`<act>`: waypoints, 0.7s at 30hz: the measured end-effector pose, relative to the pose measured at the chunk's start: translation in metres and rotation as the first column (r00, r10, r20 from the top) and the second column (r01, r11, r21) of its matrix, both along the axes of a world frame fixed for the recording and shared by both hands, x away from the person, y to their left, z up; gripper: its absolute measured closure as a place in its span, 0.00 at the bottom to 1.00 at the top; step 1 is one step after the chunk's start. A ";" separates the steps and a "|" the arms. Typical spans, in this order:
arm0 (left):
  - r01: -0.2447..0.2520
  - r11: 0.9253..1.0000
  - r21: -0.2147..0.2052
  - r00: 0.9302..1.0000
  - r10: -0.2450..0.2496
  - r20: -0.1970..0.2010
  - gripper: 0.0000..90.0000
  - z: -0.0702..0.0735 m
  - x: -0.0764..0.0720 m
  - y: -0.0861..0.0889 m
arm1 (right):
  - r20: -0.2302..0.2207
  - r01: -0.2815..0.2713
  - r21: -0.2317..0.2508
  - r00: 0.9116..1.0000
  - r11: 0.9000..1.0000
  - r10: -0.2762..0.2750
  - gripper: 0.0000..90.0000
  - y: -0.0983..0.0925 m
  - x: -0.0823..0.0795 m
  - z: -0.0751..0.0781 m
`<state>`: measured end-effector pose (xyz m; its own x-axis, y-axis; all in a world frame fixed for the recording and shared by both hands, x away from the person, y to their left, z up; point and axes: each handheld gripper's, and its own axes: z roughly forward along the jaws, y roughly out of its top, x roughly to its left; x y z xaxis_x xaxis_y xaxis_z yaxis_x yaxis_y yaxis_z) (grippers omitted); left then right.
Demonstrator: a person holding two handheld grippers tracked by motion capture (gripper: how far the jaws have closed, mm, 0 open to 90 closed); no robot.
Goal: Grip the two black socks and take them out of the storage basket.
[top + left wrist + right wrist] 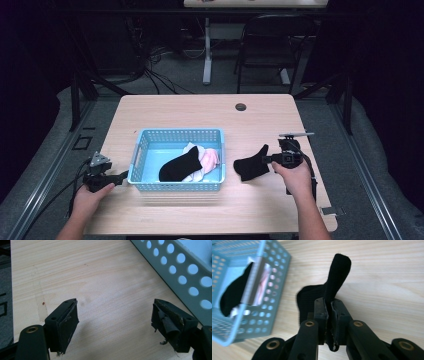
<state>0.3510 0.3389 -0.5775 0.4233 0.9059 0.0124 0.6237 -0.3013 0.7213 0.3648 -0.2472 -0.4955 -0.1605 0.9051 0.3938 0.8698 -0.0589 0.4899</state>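
My right gripper (pixel 270 159) pinches a black sock (pixel 251 164) on the table (pixel 200 110), just to the right of the blue basket (pixel 177 186). In the right gripper view my right jaws stand nearly together with a fold of the sock (pixel 337 275) caught between the pads; one end of the sock stands up past the jaws, and the rest lies spread on the wood below them. The sock rests apart from the basket wall (pixel 274 287).

My left gripper (pixel 119 177) sits at the left side of the basket, close to its short wall. In the left gripper view its jaws stand spread wide over bare wood, nothing between them, with the perforated basket wall (pixel 180 270) running along the upper right.

Inside the basket lie a second black sock (pixel 180 165), a white one (pixel 192 149) and a pink one (pixel 211 159), piled toward the right half. The second black sock lies across the white one.
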 end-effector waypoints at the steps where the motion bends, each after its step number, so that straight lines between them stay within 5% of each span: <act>1: 0.000 1.000 0.000 1.000 0.000 -0.001 0.24 0.000 0.000 0.000 | -0.010 0.008 -0.005 1.000 1.000 -0.008 0.92 -0.003 0.000 -0.003; 9: 0.002 1.000 0.002 1.000 -0.002 -0.001 0.24 0.000 0.000 0.000 | -0.023 0.045 -0.054 0.999 0.997 -0.047 0.82 -0.015 0.002 -0.014; 21: 0.003 1.000 0.004 1.000 -0.003 -0.003 0.24 0.000 0.000 0.000 | 0.034 0.022 -0.088 0.999 0.996 -0.019 0.66 -0.007 0.000 -0.001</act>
<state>0.3509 0.3386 -0.5776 0.4258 0.9047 0.0147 0.6253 -0.3060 0.7179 0.3649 -0.2545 -0.4968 -0.1532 0.9392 0.3073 0.8519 -0.0320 0.5226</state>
